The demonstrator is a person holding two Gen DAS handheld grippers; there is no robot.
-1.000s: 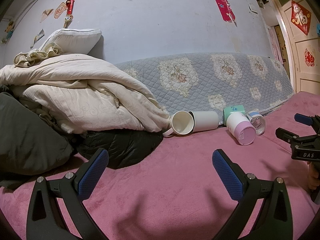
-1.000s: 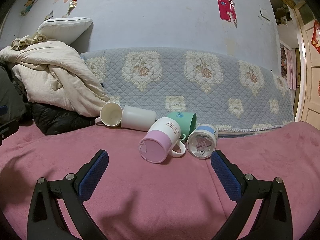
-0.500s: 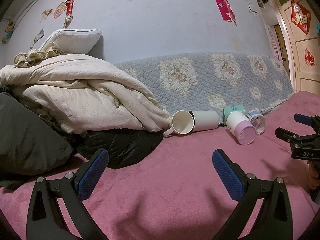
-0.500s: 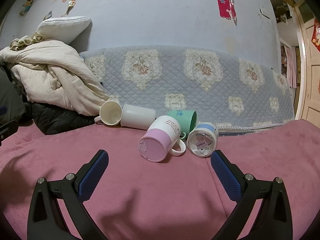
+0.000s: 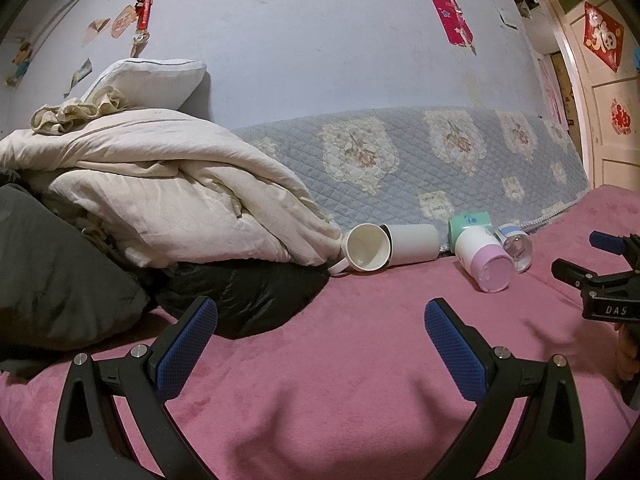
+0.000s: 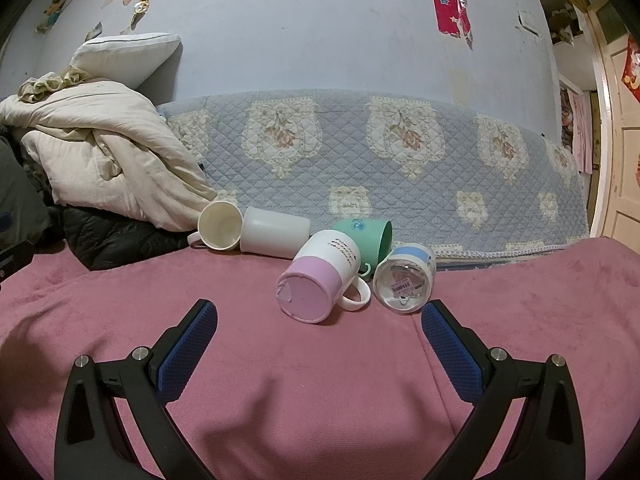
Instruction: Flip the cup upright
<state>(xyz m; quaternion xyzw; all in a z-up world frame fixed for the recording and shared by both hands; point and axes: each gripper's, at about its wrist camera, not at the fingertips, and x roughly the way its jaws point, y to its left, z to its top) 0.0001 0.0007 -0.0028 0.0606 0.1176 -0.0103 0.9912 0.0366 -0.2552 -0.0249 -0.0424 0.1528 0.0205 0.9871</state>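
- The left gripper (image 5: 320, 320) and the right gripper (image 6: 319, 322) are held wide apart, with nothing between the fingers.
- The pink-and-white mug (image 6: 318, 280) is seen lying on its side on the pink blanket (image 6: 320, 380), apparently touching the glass cup (image 6: 405, 280).

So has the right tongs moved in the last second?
Yes, slightly forward: in the right wrist view the pink-and-white mug sits a bit lower, nearer the right tongs, while the left wrist view shows no clear shift.
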